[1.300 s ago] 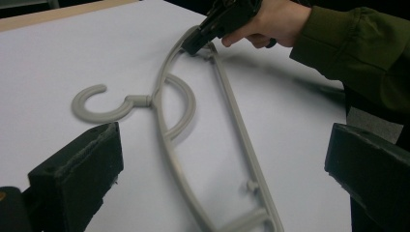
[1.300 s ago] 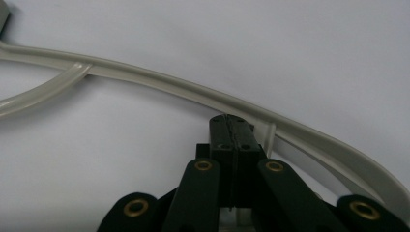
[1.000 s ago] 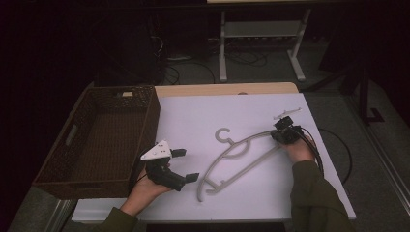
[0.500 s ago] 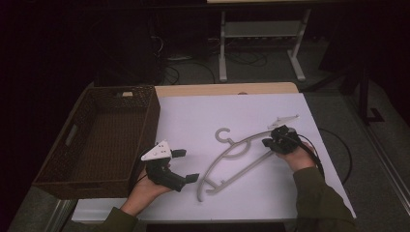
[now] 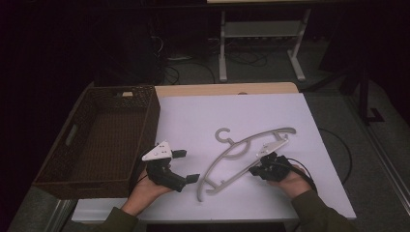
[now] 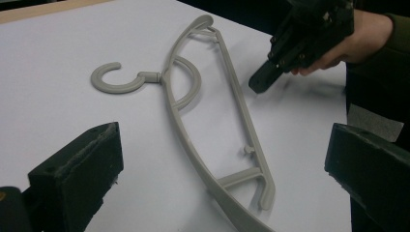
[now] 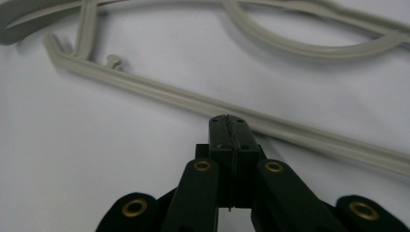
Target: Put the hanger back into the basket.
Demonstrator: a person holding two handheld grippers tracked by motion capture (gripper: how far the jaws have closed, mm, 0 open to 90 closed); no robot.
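A grey plastic hanger (image 5: 241, 150) lies flat on the white sheet (image 5: 203, 116), its hook pointing away from me. My right gripper (image 5: 252, 170) is shut with nothing between its jaws. Its tip hovers just short of the hanger's straight bar (image 7: 169, 94), close to it, and the right gripper view shows the closed tip (image 7: 228, 130). My left gripper (image 5: 187, 166) rests to the left of the hanger, open and empty. In the left gripper view the hanger (image 6: 193, 130) lies between and beyond the wide jaws of the left gripper (image 6: 222, 166), with the right gripper (image 6: 263, 79) behind it.
A dark wicker basket (image 5: 82, 183) stands at the left edge of the table, nothing showing inside. A white metal stand (image 5: 261, 34) and cables sit on the floor beyond the table. The sheet's far half is bare.
My right gripper has slid from the hanger's far right end toward me and a little left, along the bar. The hanger and the left gripper have stayed put.
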